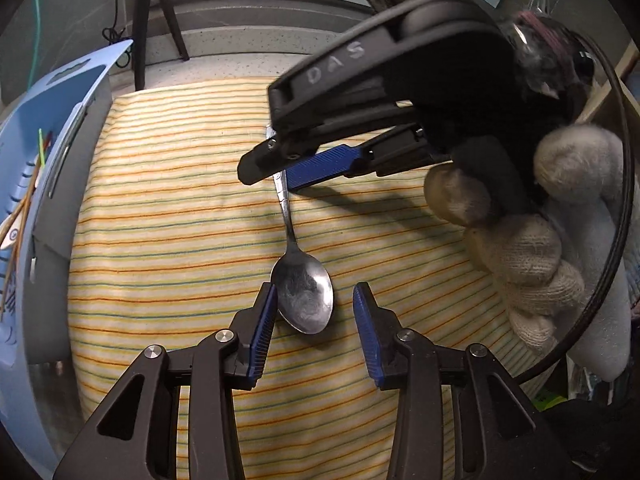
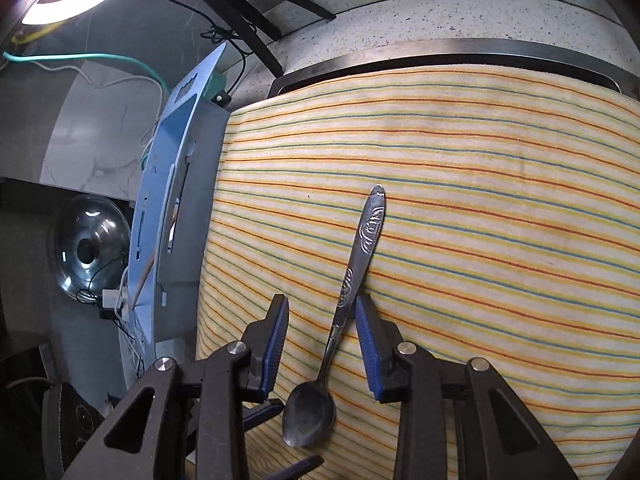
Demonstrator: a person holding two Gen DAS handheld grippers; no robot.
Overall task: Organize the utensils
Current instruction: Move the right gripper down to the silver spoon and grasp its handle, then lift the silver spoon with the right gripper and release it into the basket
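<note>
1. A metal spoon (image 1: pixel 301 276) lies flat on a striped cloth (image 1: pixel 160 220), with the bowl facing up. The cloth has thin orange, yellow and green lines and it covers the work surface.
2. The left gripper (image 1: pixel 315 300) is low over the cloth and its two blue fingers are spread apart. The bowl of the spoon is between them; the left finger (image 1: pixel 264 328) is just beside the edge of the bowl, maybe touching, and the right one stands apart from it.
3. The right gripper (image 2: pixel 322 320) is also spread. In the right wrist view the handle of the spoon (image 2: pixel 352 276) passes between its fingers, and it lies against the inner side of the right blue finger (image 2: pixel 366 332). The other finger is apart from the handle.
4. In the left wrist view the right gripper (image 1: pixel 280 168) comes from the right side, over the handle end of the spoon. A hand in a white knitted glove (image 1: pixel 528 240) holds it.
5. At the left edge of the cloth stands a light blue plastic rack (image 1: pixel 60 128). Some thin sticks (image 1: pixel 24 216) are inside it.
6. Behind the cloth there is a speckled stone counter (image 2: pixel 440 12), and on it the black legs of a tripod (image 1: pixel 148 28).
</note>
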